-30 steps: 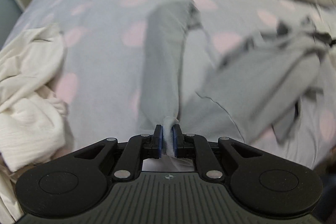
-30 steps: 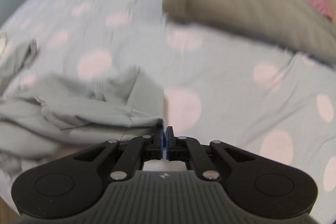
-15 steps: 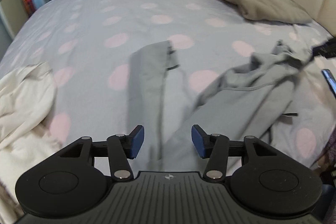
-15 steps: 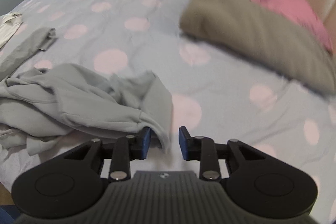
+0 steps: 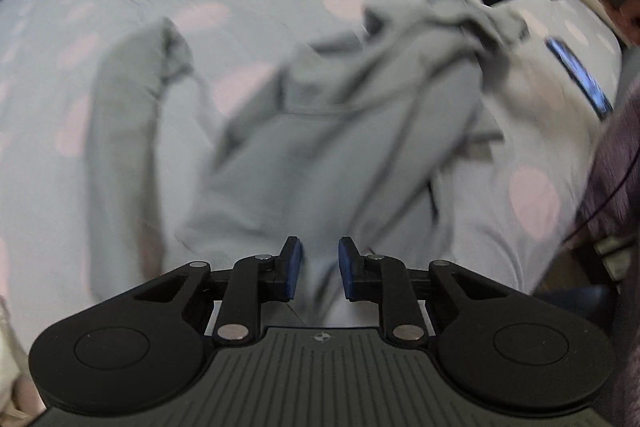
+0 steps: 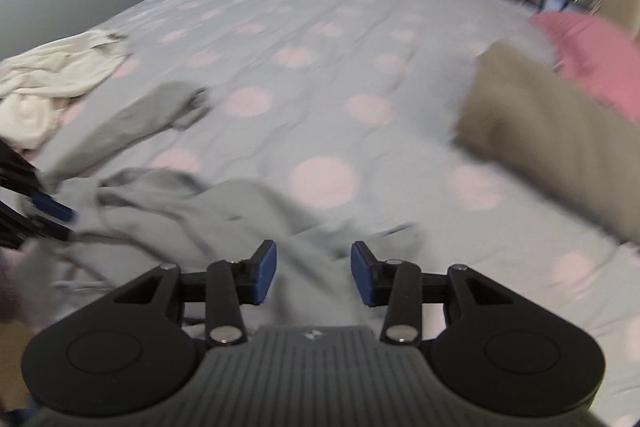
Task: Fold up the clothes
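Note:
A crumpled grey garment (image 5: 340, 147) lies on the bed, with one long part (image 5: 120, 127) stretched out to its left. My left gripper (image 5: 320, 267) hovers low over the garment's near edge. Its jaws are closing, grey cloth shows in the gap, and the pads do not press on it. In the right wrist view the same garment (image 6: 200, 211) lies under my right gripper (image 6: 313, 273), whose jaws are opening with nothing gripped. The right gripper (image 5: 520, 15) also shows at the top right of the left wrist view, above the garment's far end. Both views are blurred.
The bed has a grey sheet with pink dots (image 6: 320, 47). A cream garment (image 6: 52, 79) is heaped at the left. A folded olive-brown garment (image 6: 552, 143) and a pink pillow (image 6: 592, 55) lie at the right. A person's purple sleeve (image 5: 616, 187) is at the bed's edge.
Both grippers were shut on grey cloth and have let it go. The left one opened wide, shifted right over the garment's body and narrowed again. The right one rose and widened.

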The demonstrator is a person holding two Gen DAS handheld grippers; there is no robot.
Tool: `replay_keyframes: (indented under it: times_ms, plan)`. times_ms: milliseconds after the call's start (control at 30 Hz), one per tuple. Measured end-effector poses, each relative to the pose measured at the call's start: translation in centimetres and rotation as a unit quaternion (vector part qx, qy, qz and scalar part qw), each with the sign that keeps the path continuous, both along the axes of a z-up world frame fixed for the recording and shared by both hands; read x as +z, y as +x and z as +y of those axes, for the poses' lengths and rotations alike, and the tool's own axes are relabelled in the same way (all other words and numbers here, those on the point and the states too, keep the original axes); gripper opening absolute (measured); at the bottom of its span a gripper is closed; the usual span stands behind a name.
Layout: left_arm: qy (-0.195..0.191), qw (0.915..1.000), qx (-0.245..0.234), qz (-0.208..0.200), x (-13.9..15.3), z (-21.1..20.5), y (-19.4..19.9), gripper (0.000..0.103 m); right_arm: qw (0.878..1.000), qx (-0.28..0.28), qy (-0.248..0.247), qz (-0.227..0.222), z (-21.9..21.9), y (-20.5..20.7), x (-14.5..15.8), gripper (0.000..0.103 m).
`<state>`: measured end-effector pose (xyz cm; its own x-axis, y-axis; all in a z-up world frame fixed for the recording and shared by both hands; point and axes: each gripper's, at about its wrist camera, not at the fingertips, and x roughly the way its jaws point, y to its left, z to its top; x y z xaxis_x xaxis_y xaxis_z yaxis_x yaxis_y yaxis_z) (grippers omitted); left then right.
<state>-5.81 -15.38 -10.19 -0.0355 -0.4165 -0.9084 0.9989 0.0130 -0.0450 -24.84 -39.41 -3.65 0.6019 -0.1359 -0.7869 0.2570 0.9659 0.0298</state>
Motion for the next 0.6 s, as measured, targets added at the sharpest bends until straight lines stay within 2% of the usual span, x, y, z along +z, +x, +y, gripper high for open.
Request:
replay_keyframes:
  times_ms: [100,200,333,400,600]
  plan:
    - [0.008,1.0,-0.003,-0.002,-0.8,0.2,-0.3,0.019,0.999,0.019,0.03,0.029,0.6,1.2,-2.3,0.043]
    - [0.012,0.9997,0.012,0.018,-1.0,0.3,0.3,0.019,0.996,0.028,0.05,0.074,0.9,2.0,-5.1,0.04]
    - [0.021,0.999,0.012,0.039,-0.5,0.5,0.8,0.019,0.991,0.036,0.068,0.11,1.2,2.0,-7.5,0.041]
    - [0.018,0.999,0.008,0.039,0.3,0.6,1.0,0.019,0.99,0.038,0.071,0.116,1.3,2.0,-7.6,0.041]
    - [-0.039,0.9974,0.047,0.037,3.5,1.5,3.3,0.023,0.99,0.039,0.068,0.113,1.3,1.5,-6.1,0.042]
